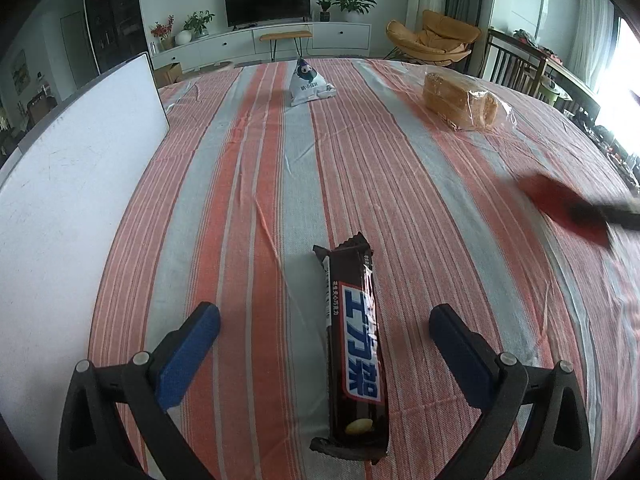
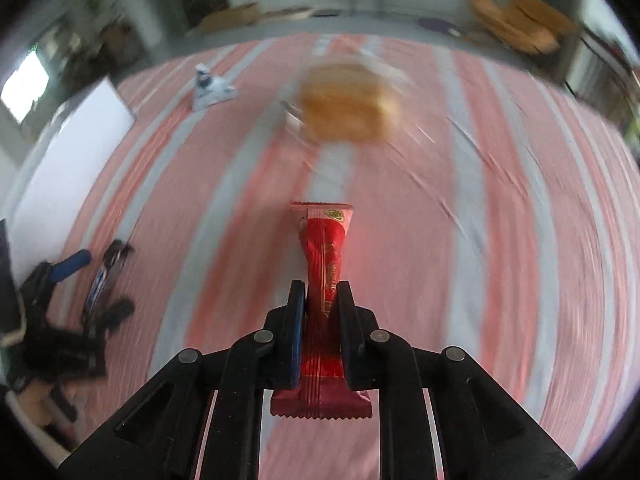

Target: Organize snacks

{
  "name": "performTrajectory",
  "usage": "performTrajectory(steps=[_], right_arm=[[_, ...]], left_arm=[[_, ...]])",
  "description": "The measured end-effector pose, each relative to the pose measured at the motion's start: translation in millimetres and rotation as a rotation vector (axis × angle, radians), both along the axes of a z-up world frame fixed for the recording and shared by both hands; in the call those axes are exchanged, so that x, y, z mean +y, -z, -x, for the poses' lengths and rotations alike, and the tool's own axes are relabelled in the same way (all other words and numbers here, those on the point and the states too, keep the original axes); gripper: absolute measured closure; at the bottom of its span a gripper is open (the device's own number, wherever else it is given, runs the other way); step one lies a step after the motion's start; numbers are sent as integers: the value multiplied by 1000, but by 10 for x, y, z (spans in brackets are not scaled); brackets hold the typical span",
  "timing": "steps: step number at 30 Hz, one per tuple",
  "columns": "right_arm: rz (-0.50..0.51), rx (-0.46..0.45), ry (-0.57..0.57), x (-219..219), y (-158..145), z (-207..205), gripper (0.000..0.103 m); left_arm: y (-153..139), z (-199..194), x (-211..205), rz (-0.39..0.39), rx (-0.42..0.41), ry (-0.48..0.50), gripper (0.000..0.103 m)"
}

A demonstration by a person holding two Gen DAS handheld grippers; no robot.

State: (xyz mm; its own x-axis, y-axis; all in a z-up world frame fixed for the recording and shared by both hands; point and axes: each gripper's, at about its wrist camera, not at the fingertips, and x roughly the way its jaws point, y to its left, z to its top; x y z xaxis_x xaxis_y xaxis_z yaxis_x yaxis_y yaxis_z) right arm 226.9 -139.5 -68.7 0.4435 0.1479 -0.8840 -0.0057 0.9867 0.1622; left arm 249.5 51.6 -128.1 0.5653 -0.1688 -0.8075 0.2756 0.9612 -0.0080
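A dark brown chocolate bar (image 1: 356, 348) lies lengthwise on the striped tablecloth between the fingers of my left gripper (image 1: 325, 322), which is open around it without touching. My right gripper (image 2: 322, 292) is shut on a red snack packet (image 2: 325, 276) and holds it above the cloth; this view is blurred by motion. The red packet shows as a blur at the right of the left wrist view (image 1: 560, 204). A bagged bread loaf (image 1: 460, 102) and a white triangular snack pouch (image 1: 308, 84) lie at the far side. The left gripper (image 2: 60, 276) and chocolate bar (image 2: 106, 276) show at the left of the right wrist view.
A white board (image 1: 76, 184) lies along the table's left edge. The striped tablecloth (image 1: 280, 168) covers the table. Beyond the far edge are a TV cabinet, a stool, an orange chair (image 1: 432, 38) and dark wooden chairs at the right.
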Motion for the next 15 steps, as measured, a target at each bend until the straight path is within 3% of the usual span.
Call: performTrajectory(steps=[3, 4, 5, 6, 7, 8, 13, 15], right_arm=[[-18, -36, 32, -82, 83, 402, 84], [-27, -52, 48, -105, 93, 481, 77], [-49, -61, 67, -123, 139, 548, 59], [-65, -100, 72, -124, 140, 595, 55], [-46, -119, 82, -121, 149, 624, 37], [1, -126, 96, -92, 161, 617, 26], [171, -181, 71, 141, 217, 660, 17], [165, -180, 73, 105, 216, 661, 15]], left_arm=[[0, -1, -5, -1, -1, -1, 0], [1, -5, -7, -1, -1, -1, 0], [0, -2, -4, -1, -1, -1, 0], [0, -5, -6, -1, -1, -1, 0], [0, -2, -4, -1, -1, 0, 0], [0, -4, -4, -1, -1, -1, 0], [-1, -4, -3, -1, -1, 0, 0], [-2, -5, -6, -1, -1, -1, 0]])
